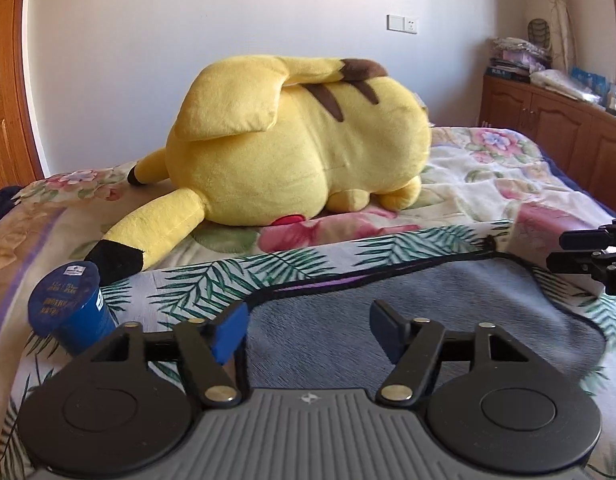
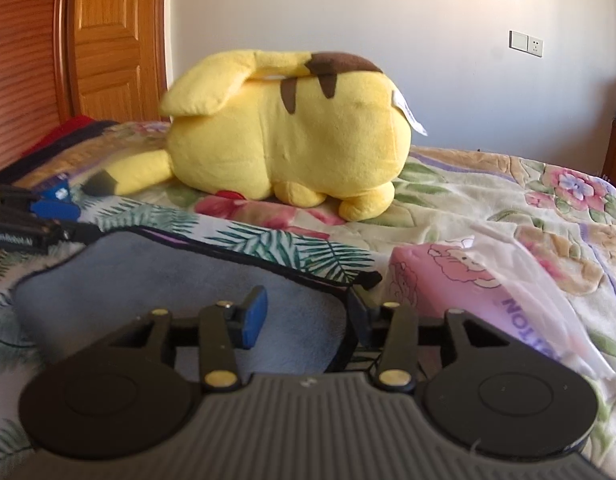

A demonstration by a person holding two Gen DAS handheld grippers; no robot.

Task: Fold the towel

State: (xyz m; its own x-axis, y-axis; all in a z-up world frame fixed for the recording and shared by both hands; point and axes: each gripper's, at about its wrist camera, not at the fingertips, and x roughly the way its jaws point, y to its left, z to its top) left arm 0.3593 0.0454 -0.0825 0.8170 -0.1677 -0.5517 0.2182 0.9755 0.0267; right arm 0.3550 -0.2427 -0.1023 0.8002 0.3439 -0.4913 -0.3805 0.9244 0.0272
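Fingers [image 1: 232, 330] spread wide on the left gripper [image 1: 308, 330] and right gripper [image 2: 306, 314], both low-centre over the grey towel [image 1: 408, 304].

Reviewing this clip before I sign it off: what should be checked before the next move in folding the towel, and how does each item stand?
1. Left gripper open above the towel: ok.
2. Right gripper open near the towel's black-trimmed corner: ok.
3. Either gripper touching the fabric: cannot tell.
4. Towel lying flat: ok for the part in view.
5. Blue cup standing just off the towel's left edge, close to the left gripper: not ok.
6. Pink packet beside the towel's right corner: not ok, may snag.
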